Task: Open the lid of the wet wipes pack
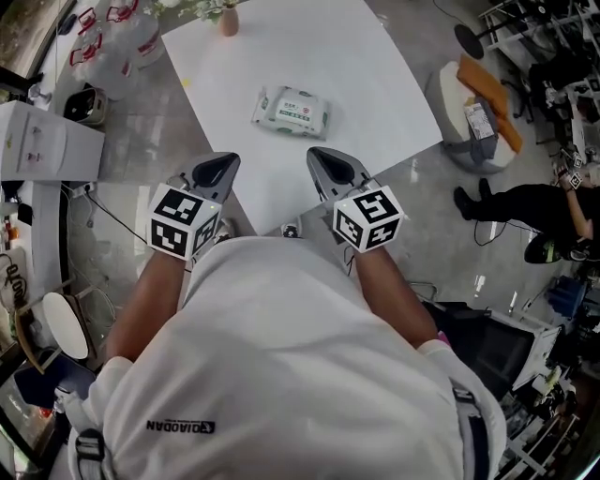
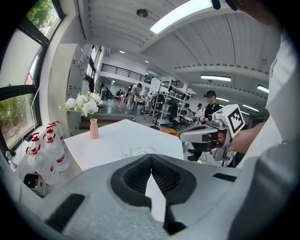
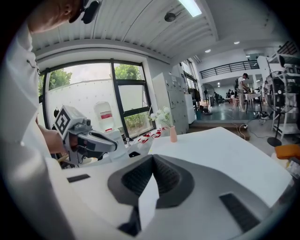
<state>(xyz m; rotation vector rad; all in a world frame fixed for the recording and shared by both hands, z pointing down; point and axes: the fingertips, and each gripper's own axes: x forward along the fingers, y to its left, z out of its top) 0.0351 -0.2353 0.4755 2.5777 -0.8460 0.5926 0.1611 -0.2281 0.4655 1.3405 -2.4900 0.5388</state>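
A wet wipes pack (image 1: 292,112), white and green with its lid down, lies flat on the white table (image 1: 375,94); the left gripper view shows the pack (image 2: 139,151) small, far ahead on the tabletop. My left gripper (image 1: 222,165) hovers at the table's near edge, jaws together, nothing between them. My right gripper (image 1: 322,157) is level with it to the right, also shut and empty. Both point toward the pack from well short of it. Each gripper view shows the other gripper: the right gripper (image 2: 187,135), the left gripper (image 3: 112,143).
A pink vase with white flowers (image 1: 228,19) stands at the table's far edge. Spray bottles (image 1: 108,42) stand on the floor to the left. A seat with orange cushions (image 1: 480,108) and a seated person (image 1: 534,206) are to the right.
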